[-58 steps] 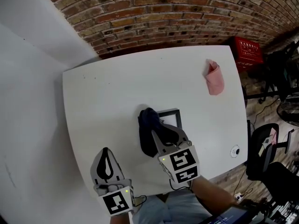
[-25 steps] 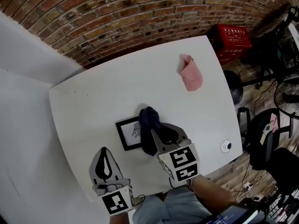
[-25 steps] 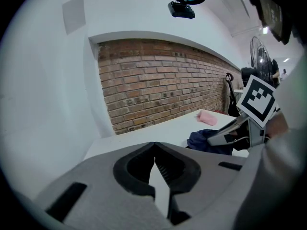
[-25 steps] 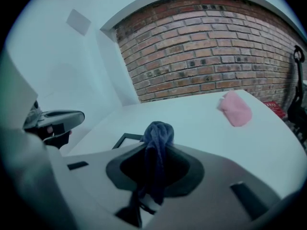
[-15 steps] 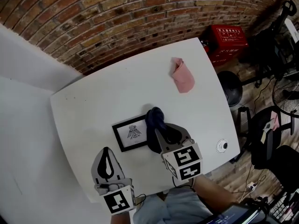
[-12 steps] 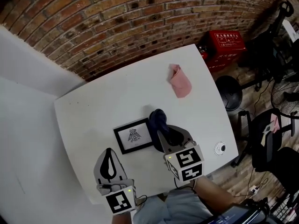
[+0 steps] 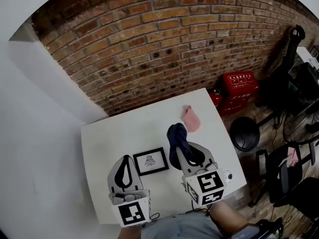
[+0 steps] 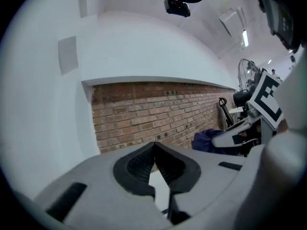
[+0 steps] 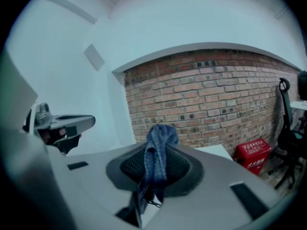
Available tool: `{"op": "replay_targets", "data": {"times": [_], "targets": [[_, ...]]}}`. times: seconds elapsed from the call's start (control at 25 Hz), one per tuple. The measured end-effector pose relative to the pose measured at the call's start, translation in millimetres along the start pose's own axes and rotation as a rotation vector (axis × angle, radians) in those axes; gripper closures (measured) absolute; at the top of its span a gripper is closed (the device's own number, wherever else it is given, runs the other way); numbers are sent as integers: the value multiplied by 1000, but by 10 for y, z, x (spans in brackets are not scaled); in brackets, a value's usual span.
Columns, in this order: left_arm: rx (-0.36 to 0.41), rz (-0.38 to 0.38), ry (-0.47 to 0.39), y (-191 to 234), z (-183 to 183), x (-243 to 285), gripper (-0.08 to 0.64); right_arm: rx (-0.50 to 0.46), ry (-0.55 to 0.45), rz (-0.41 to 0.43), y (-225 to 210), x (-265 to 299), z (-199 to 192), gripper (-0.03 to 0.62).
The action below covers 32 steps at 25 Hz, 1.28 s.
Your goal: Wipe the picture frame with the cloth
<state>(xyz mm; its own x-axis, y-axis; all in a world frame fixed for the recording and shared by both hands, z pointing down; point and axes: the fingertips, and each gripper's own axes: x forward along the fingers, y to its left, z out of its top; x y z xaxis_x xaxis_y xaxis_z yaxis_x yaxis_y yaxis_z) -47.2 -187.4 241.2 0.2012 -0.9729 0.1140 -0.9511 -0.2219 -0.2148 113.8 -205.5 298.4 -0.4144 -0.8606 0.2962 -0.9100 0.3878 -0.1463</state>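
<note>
The picture frame (image 7: 151, 161) lies flat on the white worktop (image 7: 107, 143), towards its near edge, with the drawing facing up. The dark blue cloth (image 7: 175, 139) is pinched between the shut jaws of the right claw (image 7: 182, 152), bunched above the tips and trailing down between them. It is seen just right of the frame's right edge. Whether it touches the frame or the worktop cannot be told, and the right gripper view is aimed level at the brick wall (image 9: 201, 99), so the claw is judged to be raised, not pressed down. The left claw (image 7: 125, 159) is closed on nothing and is held at the near left of the frame.

The wiping stroke is judged to be the step in hand. It is best done by tipping the right claw downward so that the loose bunch of cloth, not the hard jaw tips, is laid on the glass. The cloth is then drawn leftward across the frame in overlapping passes, with the border included. Light pressure is advised, since the frame is not held and may slide; its near left corner could be steadied by the left claw. The pink cloth (image 7: 190, 118) at the far side is not needed.
</note>
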Motion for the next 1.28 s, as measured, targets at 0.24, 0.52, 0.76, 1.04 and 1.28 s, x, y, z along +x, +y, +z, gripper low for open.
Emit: {"op": "replay_targets", "data": {"times": [0.24,0.52,0.76,1.04,1.28], "targets": [[20,27,-157,170,704,-124,551,-79,-152,9,161,-328,665,514],[-9,35,-198,183,1037,-251,551,-142,-241,5,238,-545,1029,514],[-10,30,-195,147,1007,-281,551,-164,-244,18,290,-570,981,515],[-19,25,-197,147,997,-295,551,-185,-256,14,326,-581,986,518],[-5,33,-212,202,1001,-329,551,-178,-257,15,354,-586,973,518]]}}
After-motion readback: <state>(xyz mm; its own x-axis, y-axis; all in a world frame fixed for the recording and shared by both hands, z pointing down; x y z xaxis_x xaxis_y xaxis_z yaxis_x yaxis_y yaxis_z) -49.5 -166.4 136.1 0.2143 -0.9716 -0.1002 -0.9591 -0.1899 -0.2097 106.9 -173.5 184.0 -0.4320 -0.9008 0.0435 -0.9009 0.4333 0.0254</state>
